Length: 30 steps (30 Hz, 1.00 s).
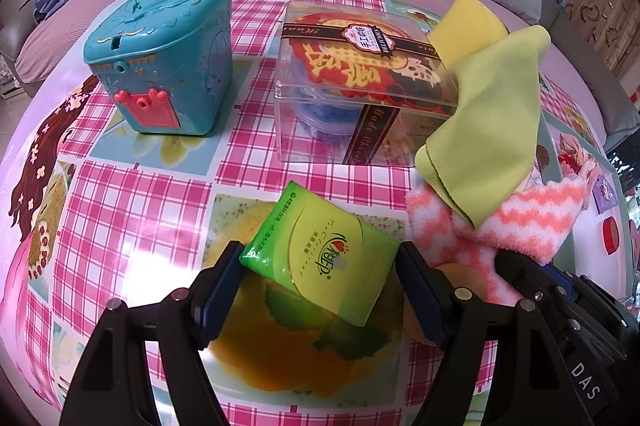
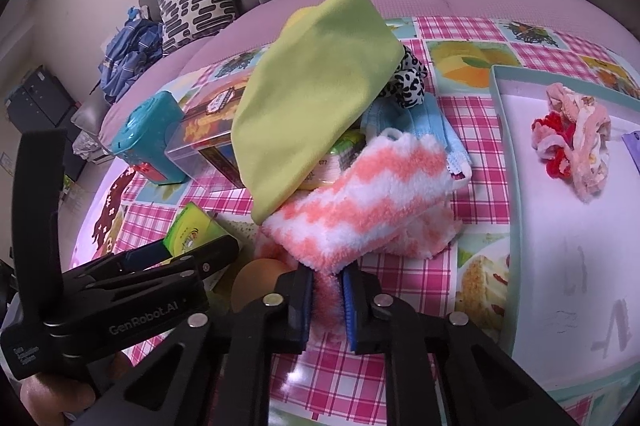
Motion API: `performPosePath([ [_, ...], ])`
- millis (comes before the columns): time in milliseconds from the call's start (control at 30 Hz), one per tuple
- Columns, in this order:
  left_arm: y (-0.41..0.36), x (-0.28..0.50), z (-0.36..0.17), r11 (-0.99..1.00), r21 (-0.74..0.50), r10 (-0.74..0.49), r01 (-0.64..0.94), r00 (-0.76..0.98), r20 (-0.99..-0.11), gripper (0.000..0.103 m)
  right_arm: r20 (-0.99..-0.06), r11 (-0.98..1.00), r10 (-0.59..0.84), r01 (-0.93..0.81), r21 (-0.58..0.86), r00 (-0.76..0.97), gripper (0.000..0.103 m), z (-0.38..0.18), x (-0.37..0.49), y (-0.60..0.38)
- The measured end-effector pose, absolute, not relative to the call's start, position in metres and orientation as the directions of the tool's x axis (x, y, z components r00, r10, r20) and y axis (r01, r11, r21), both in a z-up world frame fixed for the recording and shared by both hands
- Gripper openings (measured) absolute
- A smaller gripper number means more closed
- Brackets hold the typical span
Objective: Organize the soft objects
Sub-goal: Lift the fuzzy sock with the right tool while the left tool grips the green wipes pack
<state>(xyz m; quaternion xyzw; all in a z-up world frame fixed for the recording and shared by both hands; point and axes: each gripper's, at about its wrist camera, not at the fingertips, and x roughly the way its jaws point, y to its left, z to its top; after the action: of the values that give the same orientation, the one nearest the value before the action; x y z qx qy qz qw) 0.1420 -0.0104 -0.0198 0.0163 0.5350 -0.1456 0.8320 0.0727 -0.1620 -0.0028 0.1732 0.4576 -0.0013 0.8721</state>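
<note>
A green tissue pack [image 1: 320,258] sits tilted between the fingers of my left gripper [image 1: 318,254], whose pads press its two ends. The same gripper [image 2: 192,250] shows at lower left in the right wrist view. My right gripper [image 2: 328,274] is shut on the near end of a fluffy pink-and-white sock [image 2: 360,193], which also lies at the right of the left wrist view [image 1: 520,218]. A lime-green cloth [image 2: 316,93] drapes over the sock and the pile behind it.
A teal-rimmed white tray [image 2: 500,145] at right holds pink and red scrunchies [image 2: 572,141]. A blue mask [image 2: 420,121] and a leopard-print item [image 2: 408,81] lie behind the sock. A teal toy box [image 1: 160,53] and a clear gift box [image 1: 360,81] stand at the back. A sofa lies beyond.
</note>
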Motion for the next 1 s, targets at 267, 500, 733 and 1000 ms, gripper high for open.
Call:
performPosePath([
  [267,-0.009,0.141,-0.018,0.959,-0.126,-0.221,0.253,0.393,-0.893,0.078,-0.794,0.943,0.149,0.156,0.292,0.589,0.01,0.002,0.07,-0.162],
  [500,-0.004,0.144,-0.013,0.96,-0.13,-0.226,0.248,0.411,-0.883,0.077,-0.782,0.948,0.122,0.161,0.274,0.612,0.009,0.013,0.065,-0.165],
  [733,0.0,0.147,-0.008,0.961,-0.134,-0.229,0.241,0.429,-0.874,0.077,-0.747,0.951,0.105,0.154,0.268,0.656,0.008,0.032,0.057,-0.169],
  [1000,0.003,0.144,0.009,0.96,-0.143,-0.243,0.239,0.469,-0.849,0.077,-0.703,0.95,0.08,0.16,0.269,0.707,0.008,0.05,0.048,-0.174],
])
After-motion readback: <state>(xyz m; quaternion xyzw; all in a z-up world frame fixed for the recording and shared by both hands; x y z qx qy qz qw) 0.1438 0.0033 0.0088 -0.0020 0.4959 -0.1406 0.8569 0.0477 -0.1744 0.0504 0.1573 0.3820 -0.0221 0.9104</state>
